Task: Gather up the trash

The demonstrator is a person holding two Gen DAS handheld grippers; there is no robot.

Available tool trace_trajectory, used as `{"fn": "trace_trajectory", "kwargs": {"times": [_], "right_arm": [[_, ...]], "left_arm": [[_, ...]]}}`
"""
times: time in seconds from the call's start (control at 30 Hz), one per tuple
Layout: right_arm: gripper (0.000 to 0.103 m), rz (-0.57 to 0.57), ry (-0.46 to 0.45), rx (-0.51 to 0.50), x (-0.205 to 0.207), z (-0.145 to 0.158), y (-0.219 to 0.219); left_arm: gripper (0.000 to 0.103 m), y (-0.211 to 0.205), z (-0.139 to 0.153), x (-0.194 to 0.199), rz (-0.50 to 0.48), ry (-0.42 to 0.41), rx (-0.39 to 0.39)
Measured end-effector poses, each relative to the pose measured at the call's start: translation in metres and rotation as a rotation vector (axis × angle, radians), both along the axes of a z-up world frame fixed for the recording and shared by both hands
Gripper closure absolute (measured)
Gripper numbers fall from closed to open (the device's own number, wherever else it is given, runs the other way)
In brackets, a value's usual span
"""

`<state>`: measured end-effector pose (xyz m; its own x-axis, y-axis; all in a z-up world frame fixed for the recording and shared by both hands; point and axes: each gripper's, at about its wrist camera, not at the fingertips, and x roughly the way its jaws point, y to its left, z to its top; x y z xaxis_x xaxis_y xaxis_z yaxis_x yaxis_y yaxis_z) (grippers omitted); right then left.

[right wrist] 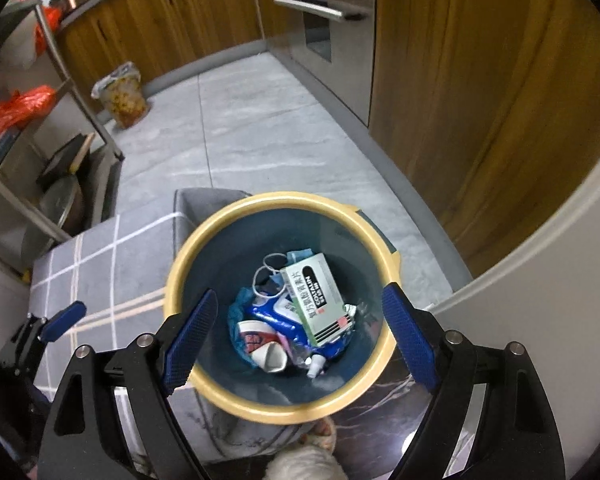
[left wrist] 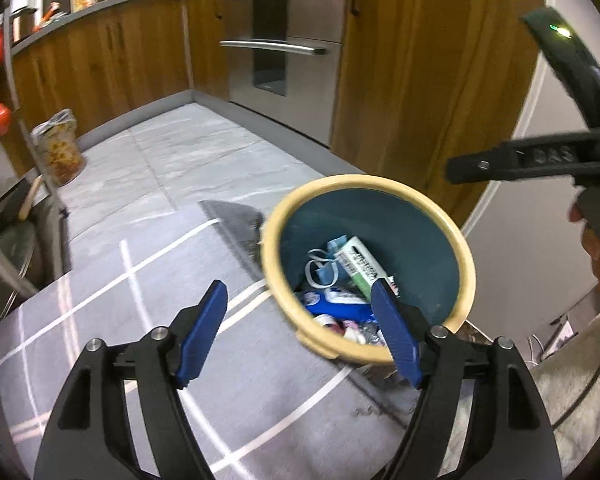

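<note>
A round bin with a yellow rim (right wrist: 180, 264) and dark teal inside stands on the floor; it also shows in the left wrist view (left wrist: 466, 256). Inside lie a green-and-white medicine box (right wrist: 314, 296), a blue-and-white wrapper (right wrist: 274, 314), a white cord loop and other scraps. My right gripper (right wrist: 298, 322) is open and empty, right above the bin's mouth. My left gripper (left wrist: 300, 314) is open and empty, above the rug at the bin's left rim. The right gripper's black body (left wrist: 532, 158) shows at the upper right of the left wrist view.
A grey rug with white lines (left wrist: 112, 280) lies under the bin. Wooden cabinets (left wrist: 412, 60) and a steel oven (left wrist: 284, 28) stand behind. A patterned bag (right wrist: 122, 96) sits on the grey tile floor. A metal shelf rack (right wrist: 32, 184) with pans and red bags stands at left.
</note>
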<state>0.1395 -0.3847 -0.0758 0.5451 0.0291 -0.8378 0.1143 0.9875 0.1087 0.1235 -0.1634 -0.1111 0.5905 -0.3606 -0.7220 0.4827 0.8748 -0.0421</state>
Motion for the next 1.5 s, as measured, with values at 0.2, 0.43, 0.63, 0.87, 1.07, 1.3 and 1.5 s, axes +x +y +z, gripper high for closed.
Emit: {"fn": "trace_trajectory", "kwargs": {"times": [0.2, 0.43, 0.63, 0.87, 1.07, 1.3, 1.5], "right_arm": [[0.011, -0.033, -0.104, -0.031, -0.051, 0.010, 0.033], [0.008, -0.097, -0.184, -0.112, -0.088, 0.012, 0.049], [0.007, -0.101, -0.251, -0.144, -0.109, 0.017, 0.057], [0.007, -0.085, -0.246, -0.170, -0.110, 0.015, 0.064], [0.007, -0.086, -0.243, -0.168, -0.111, 0.015, 0.064], [0.007, -0.086, -0.242, -0.167, -0.111, 0.015, 0.063], [0.007, -0.091, -0.239, -0.166, -0.111, 0.013, 0.064]], "left_arm": [[0.012, 0.026, 0.011, -0.027, 0.074, -0.048, 0.031], [0.006, 0.049, 0.021, -0.042, 0.152, -0.094, 0.023], [0.006, 0.057, 0.024, -0.045, 0.196, -0.098, 0.001], [0.006, 0.062, 0.029, -0.049, 0.203, -0.112, -0.031], [0.006, 0.060, 0.028, -0.050, 0.196, -0.123, -0.019], [0.006, 0.059, 0.028, -0.049, 0.195, -0.119, -0.019], [0.006, 0.060, 0.028, -0.049, 0.192, -0.116, -0.016]]}}
